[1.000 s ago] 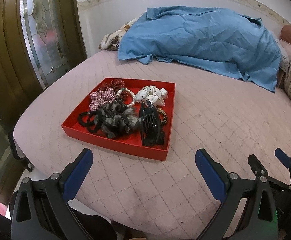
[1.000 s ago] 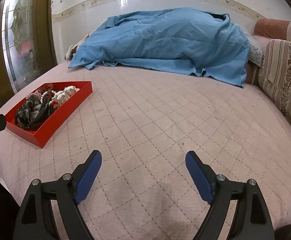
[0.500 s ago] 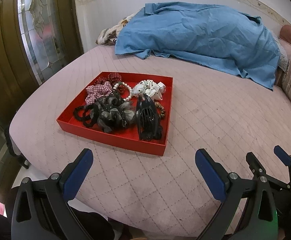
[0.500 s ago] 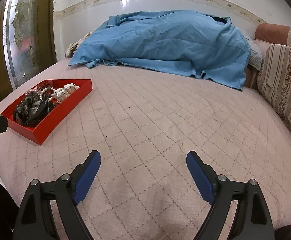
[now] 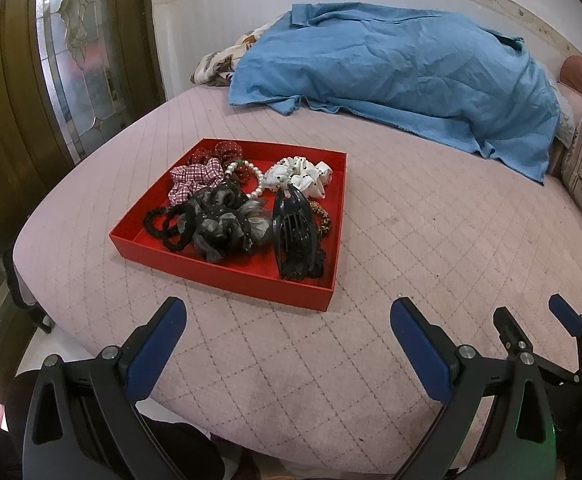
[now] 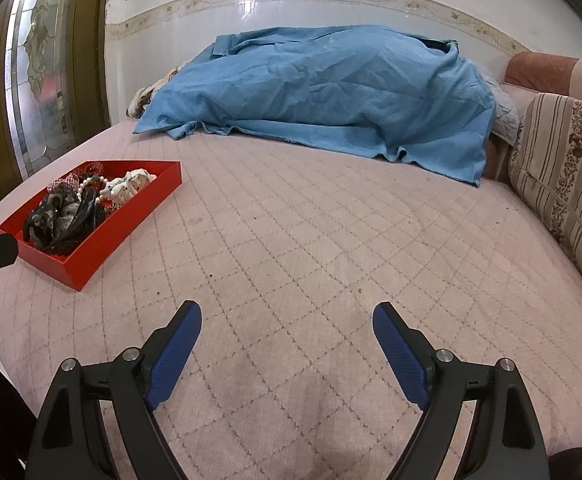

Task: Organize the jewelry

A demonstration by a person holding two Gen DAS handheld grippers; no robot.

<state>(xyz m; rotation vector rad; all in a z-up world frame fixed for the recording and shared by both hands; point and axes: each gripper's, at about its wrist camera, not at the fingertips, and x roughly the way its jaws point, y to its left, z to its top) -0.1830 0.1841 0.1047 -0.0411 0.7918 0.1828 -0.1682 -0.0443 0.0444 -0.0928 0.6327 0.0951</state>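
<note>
Tray (image 5: 333,280) at 12 o'clock holds all pieces (sorted or awaiting, unclear); left gripper (image 5: 287,330), right gripper (image 6: 287,338) wide, empty.

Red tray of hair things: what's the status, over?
Left tool, right tool open, empty. Red tray on bed, hair accessories piled inside. Nothing in the way.

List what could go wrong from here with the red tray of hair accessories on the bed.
1. The black scrunchies, pearl bracelet and black claw clip lie tangled in the red tray, so gripping one may drag its neighbours out.
2. The tray sits near the edge of the soft quilted mattress; a push from the left gripper could slide or tip it.
3. The right gripper, open over bare quilt, could snag the fabric.
</note>
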